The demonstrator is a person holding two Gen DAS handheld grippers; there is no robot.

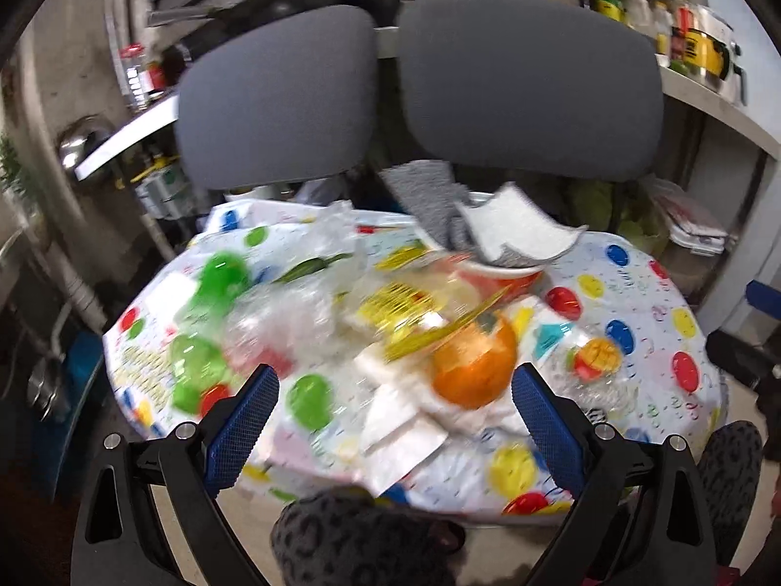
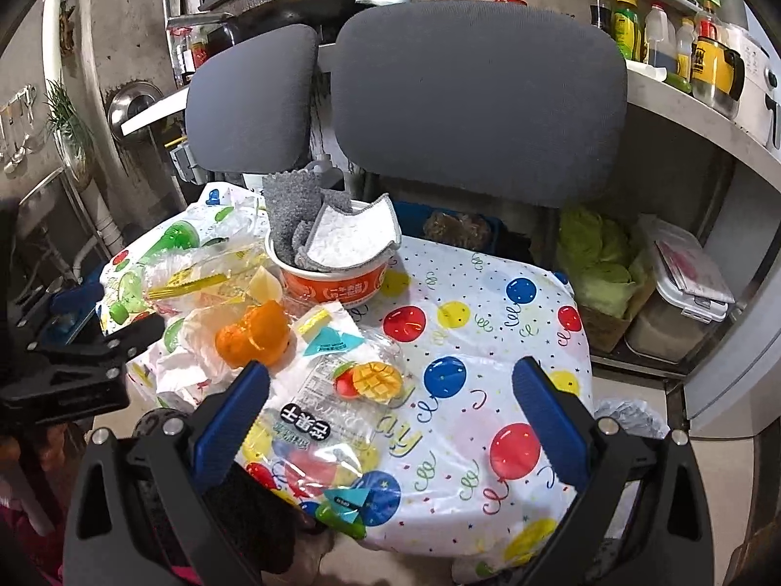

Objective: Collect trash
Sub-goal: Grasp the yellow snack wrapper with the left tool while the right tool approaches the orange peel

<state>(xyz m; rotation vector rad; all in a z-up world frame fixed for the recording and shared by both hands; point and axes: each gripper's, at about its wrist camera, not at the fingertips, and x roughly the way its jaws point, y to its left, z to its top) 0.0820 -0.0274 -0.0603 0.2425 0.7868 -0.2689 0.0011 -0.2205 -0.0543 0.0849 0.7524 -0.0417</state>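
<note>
A small table with a balloon-print cloth (image 2: 488,342) carries a heap of trash. An orange peel (image 2: 254,334) lies among clear plastic wrappers (image 2: 205,268); it also shows in the left wrist view (image 1: 473,366). A clear mango-print bag (image 2: 337,405) lies at the front. An orange paper bowl (image 2: 332,283) holds grey and white cloths (image 2: 341,234). My right gripper (image 2: 390,390) is open and empty above the table's front. My left gripper (image 1: 395,400) is open and empty over the wrappers and white tissue (image 1: 400,425); it also shows at the left edge of the right wrist view (image 2: 73,342).
Two grey chair backs (image 2: 478,97) stand behind the table. A shelf with bottles and jars (image 2: 659,34) runs at the right. Cabbage (image 2: 600,259) and a lidded box (image 2: 683,268) sit low on the right. A plastic bag (image 2: 629,415) lies on the floor.
</note>
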